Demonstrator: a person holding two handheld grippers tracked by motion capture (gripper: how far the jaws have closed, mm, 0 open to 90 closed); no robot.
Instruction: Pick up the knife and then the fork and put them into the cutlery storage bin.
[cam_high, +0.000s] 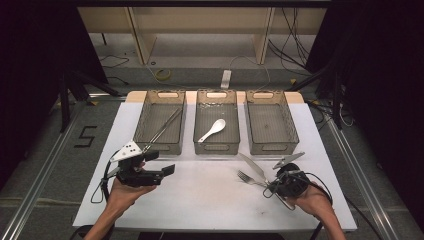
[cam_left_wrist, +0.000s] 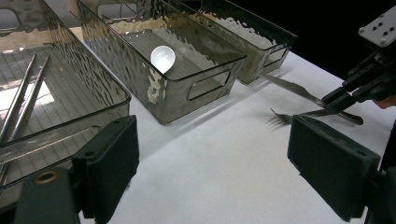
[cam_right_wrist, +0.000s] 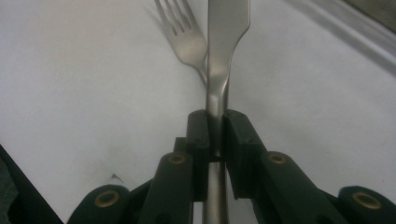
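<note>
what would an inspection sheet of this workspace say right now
surface: white table, bare in the middle
job's things: knife clamped in right gripper; fork lying beside it on the table
clutter: three clear bins; chopsticks in the left one, white spoon in the middle one, right one empty
grippers: left gripper open, holding nothing; right shut on the knife
cables: one trails from each gripper; more on the floor behind
surroundings: wooden frame, black curtains

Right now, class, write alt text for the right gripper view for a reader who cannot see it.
The right gripper is shut on the handle of a flat steel knife. A steel fork lies beside it on the white table.
</note>
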